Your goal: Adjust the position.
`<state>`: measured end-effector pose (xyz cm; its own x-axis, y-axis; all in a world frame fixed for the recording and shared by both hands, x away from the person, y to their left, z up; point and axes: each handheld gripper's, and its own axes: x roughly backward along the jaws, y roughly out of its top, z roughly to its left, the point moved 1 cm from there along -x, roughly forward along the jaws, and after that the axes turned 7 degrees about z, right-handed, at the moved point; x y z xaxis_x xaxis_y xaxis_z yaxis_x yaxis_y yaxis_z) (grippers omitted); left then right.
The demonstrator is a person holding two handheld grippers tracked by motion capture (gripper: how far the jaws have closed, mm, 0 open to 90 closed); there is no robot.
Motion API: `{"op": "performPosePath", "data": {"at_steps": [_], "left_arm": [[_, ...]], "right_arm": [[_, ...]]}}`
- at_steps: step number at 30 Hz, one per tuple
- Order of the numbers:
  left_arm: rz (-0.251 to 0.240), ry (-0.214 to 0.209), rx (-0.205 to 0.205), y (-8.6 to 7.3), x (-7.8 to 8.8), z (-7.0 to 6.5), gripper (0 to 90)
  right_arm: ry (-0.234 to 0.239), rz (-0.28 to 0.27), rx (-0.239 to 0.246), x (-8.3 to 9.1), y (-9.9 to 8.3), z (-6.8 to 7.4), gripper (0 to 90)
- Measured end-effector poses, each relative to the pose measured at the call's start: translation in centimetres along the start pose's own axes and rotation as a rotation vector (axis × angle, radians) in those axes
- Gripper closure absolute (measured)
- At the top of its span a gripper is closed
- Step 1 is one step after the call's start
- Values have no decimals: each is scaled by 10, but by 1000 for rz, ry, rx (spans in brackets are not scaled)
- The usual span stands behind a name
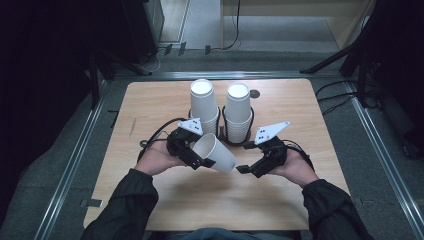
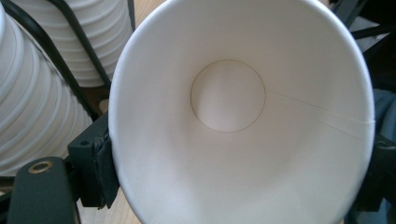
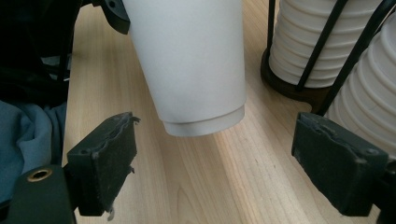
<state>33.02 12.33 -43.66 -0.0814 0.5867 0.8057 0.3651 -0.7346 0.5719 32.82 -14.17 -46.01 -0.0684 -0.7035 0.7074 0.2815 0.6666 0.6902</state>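
A single white paper cup [image 1: 216,151] lies tilted above the table, its base pointing right. My left gripper [image 1: 200,152] is shut on it at the rim. In the left gripper view I look straight into the cup [image 2: 233,116], with a black pad [image 2: 100,163] pressed on each side of the rim. My right gripper [image 1: 246,157] stands open just right of the cup's base. In the right gripper view its pads [image 3: 105,161] are wide apart with nothing between them, and the cup's base [image 3: 201,70] hangs just beyond them.
Two tall stacks of white cups [image 1: 202,102] [image 1: 238,107] stand in black wire holders at the back middle of the wooden table [image 1: 200,200], just behind the grippers. The holders' wires [image 3: 350,42] come close to my right gripper. Dark floor and stands surround the table.
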Motion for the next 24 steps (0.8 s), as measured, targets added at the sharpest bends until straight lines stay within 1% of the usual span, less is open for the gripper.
{"op": "performPosePath", "data": {"at_steps": [1,2,6,7,8,9,10,12,13,15,16,18,19,20,21,22,23,24], "left_arm": [[26,16,-1,2,-2,0,126],[44,24,-18,3,-3,0,126],[87,40,-36,8,-8,-2,126],[87,40,-36,8,-8,-2,125],[115,48,-41,12,-10,-3,126],[115,48,-41,12,-10,-3,126],[132,53,-55,15,-12,-4,126],[133,47,-59,17,-14,-5,126],[140,47,-71,20,-16,-7,125],[149,56,-78,21,-17,-8,125],[166,64,-99,25,-19,-11,125],[170,59,-102,27,-20,-12,124],[166,52,-110,30,-20,-15,123],[166,52,-110,30,-20,-15,122],[166,44,-115,33,-21,-16,122],[166,44,-115,33,-21,-16,122],[169,53,-119,34,-23,-18,122],[178,44,-120,35,-24,-19,122]], "right_arm": [[-4,9,3,-1,0,0,144],[-5,15,0,-2,0,1,144],[-9,21,5,-5,-1,1,148],[-11,25,6,-7,-2,1,148],[-14,31,2,-8,-2,1,148],[-12,32,1,-9,-2,1,148],[-12,36,2,-11,-2,1,148],[-13,39,2,-12,-2,1,148],[-16,43,15,-16,-2,2,149],[-13,47,14,-17,-2,3,150],[-3,53,26,-21,-1,3,158],[-4,57,27,-23,-1,4,160],[0,72,42,-28,0,6,160],[0,72,42,-28,0,6,160],[-2,74,57,-32,1,7,160],[-2,74,57,-32,1,7,160],[0,73,58,-34,1,8,160],[3,57,67,-37,3,11,166]]}}
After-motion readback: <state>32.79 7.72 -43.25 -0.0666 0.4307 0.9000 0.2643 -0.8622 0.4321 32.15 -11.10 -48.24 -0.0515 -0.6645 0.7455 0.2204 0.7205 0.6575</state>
